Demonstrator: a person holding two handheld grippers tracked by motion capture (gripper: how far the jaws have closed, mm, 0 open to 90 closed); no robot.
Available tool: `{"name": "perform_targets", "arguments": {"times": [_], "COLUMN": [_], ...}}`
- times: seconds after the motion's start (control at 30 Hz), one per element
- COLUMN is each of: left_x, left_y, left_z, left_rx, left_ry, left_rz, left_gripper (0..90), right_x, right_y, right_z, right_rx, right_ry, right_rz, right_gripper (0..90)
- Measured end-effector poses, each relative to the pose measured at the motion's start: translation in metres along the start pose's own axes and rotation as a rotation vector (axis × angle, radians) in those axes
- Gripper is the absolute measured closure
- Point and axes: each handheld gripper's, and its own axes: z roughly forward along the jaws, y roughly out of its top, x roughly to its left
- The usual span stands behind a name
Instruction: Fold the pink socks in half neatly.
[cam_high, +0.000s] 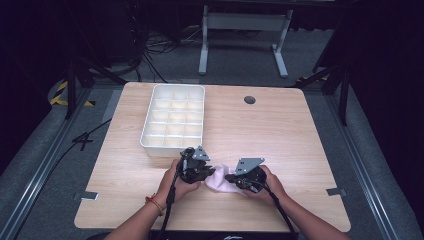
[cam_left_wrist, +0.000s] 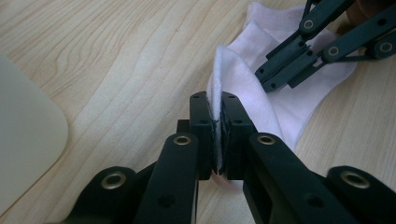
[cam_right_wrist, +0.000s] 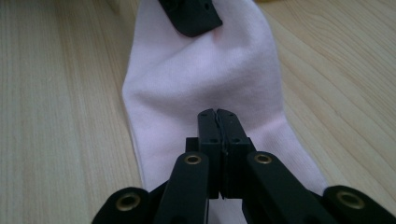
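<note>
Left hand-held gripper (cam_left_wrist: 217, 122) clamps the pink sock (cam_right_wrist: 205, 70) edge at 9 o'clock; right hand-held gripper (cam_right_wrist: 217, 122) pinches fabric at 3, likely for folding toward the tray (cam_high: 150, 137).

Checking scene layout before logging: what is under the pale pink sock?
The sock lies on the bare wooden table; both tongs, left and right, pinch it. Whatever sits beneath its middle is covered.

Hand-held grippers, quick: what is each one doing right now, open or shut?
Left hand-held gripper: shut, pinching an edge of the pale pink sock.
Right hand-held gripper: jaws shut over the sock; a grip cannot be confirmed.
</note>
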Motion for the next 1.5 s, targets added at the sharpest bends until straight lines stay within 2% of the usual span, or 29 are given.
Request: {"name": "perform_targets", "arguments": {"times": [0.03,0.17,0.3,0.4,0.5,0.63,0.73,0.83,0.9,0.97,1.07,1.2,1.33,1.5], "left_x": [-0.001,0.000,0.002,0.001,-0.004,-0.007,-0.010,-0.017,-0.019,-0.019,-0.015,-0.011,-0.016,-0.021], "left_y": [0.000,-0.001,-0.002,-0.002,0.001,0.003,0.005,0.011,0.013,0.014,0.012,0.010,0.012,0.014], "left_z": [-0.001,-0.004,-0.007,-0.007,-0.007,-0.009,-0.010,-0.009,-0.008,-0.007,-0.008,-0.011,-0.011,-0.010], "left_rx": [0.007,0.008,0.004,0.012,0.015,-0.008,-0.023,-0.031,-0.030,-0.028,-0.021,-0.033,-0.044,-0.042], "left_ry": [0.010,0.012,0.016,0.029,0.025,0.013,0.001,0.003,0.014,0.017,0.033,0.031,0.021,0.010], "left_rz": [0.017,0.014,0.012,0.022,0.034,0.035,0.036,0.067,0.073,0.074,0.054,0.038,0.049,0.070], "left_gripper": [85.5,85.5,85.4,85.4,85.2,84.8,84.5,84.5,84.6,84.7,84.8,84.8,84.3,84.2], "right_x": [0.001,0.000,-0.008,-0.011,-0.014,-0.013,-0.012,-0.011,-0.011,-0.011,-0.011,-0.009,-0.007,-0.005], "right_y": [0.001,0.000,-0.002,-0.003,-0.007,-0.007,-0.006,-0.005,-0.005,-0.005,-0.005,-0.004,-0.003,0.000], "right_z": [0.000,-0.001,-0.019,-0.021,-0.012,-0.006,-0.004,-0.003,-0.002,-0.003,-0.007,-0.011,-0.002,0.003], "right_rx": [0.001,-0.016,-0.062,-0.062,-0.020,-0.003,-0.004,-0.008,-0.008,-0.010,-0.017,-0.042,-0.012,-0.023], "right_ry": [-0.003,0.002,-0.017,-0.020,-0.012,-0.007,-0.013,-0.018,-0.017,-0.015,-0.004,0.009,0.019,0.032], "right_rz": [-0.004,0.004,0.027,0.038,0.040,0.039,0.039,0.038,0.038,0.032,0.029,0.016,0.005,0.007], "right_gripper": [89.7,89.5,89.0,89.0,89.2,89.5,89.6,89.6,89.5,89.5,89.0,89.0,89.3,89.3]}}
